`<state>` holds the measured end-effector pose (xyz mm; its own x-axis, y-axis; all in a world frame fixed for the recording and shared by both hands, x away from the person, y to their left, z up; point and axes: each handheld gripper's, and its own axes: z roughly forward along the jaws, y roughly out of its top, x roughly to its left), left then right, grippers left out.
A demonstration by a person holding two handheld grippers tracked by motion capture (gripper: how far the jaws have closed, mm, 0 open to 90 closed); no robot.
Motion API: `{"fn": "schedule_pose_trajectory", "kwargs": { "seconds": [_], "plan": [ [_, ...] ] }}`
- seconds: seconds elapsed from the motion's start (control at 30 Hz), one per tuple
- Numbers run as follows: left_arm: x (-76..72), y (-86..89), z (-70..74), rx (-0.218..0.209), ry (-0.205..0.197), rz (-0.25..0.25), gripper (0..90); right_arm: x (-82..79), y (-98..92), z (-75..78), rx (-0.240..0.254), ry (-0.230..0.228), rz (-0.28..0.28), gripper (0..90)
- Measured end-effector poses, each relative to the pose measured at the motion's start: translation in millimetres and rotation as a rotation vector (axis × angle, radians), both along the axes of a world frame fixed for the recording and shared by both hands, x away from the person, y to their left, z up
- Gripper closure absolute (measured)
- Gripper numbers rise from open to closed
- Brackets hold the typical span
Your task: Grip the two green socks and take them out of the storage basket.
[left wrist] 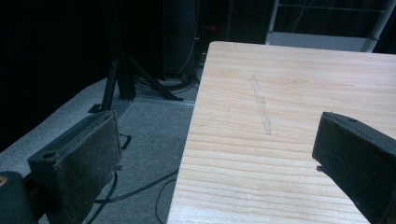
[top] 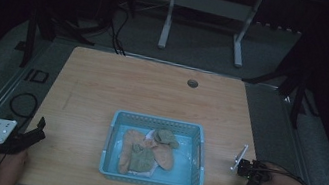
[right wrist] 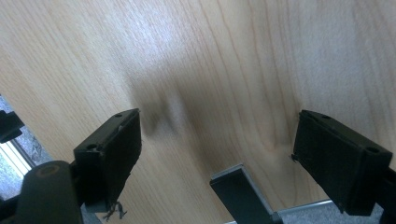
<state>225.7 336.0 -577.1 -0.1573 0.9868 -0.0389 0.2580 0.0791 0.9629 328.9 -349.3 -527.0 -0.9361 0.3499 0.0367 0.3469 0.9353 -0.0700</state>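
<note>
Both your left claw (top: pixel 36 132) and right claw (top: pixel 250 180) gape wide, holding nothing; the basket (top: pixel 150 179) of seemingly limp cloths (top: pixel 147 150) between them may slide if one snags.

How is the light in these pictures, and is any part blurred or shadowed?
High view: dim, with dark surroundings; the blue basket and table remain readable. Left gripper view: brighter, sharp wood grain. Right gripper view: a soft dark shadow lies on the wood, with pale glare above it.
</note>
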Motion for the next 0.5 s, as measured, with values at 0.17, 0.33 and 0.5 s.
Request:
{"fn": "schedule_pose_trajectory", "kwargs": {
  "seconds": [0.17, 0.33, 0.5],
  "plan": [
    [-0.2, 0.0, 0.1, 0.003, 0.001, -0.002, 1.3, 0.7, 4.3, 9.2, 0.011, -0.003, 0.017, 15.0],
    [-0.2, 0.0, 0.1, 0.002, 0.001, -0.003, 1.3, 0.9, 12.4, 21.8, 0.013, -0.001, 0.042, 15.0],
    [-0.8, -0.9, -0.1, 0.006, -0.01, -0.004, 1.3, 1.7, 23.9, 41.4, 0.03, -0.019, 0.065, 15.0]
  ]
}}
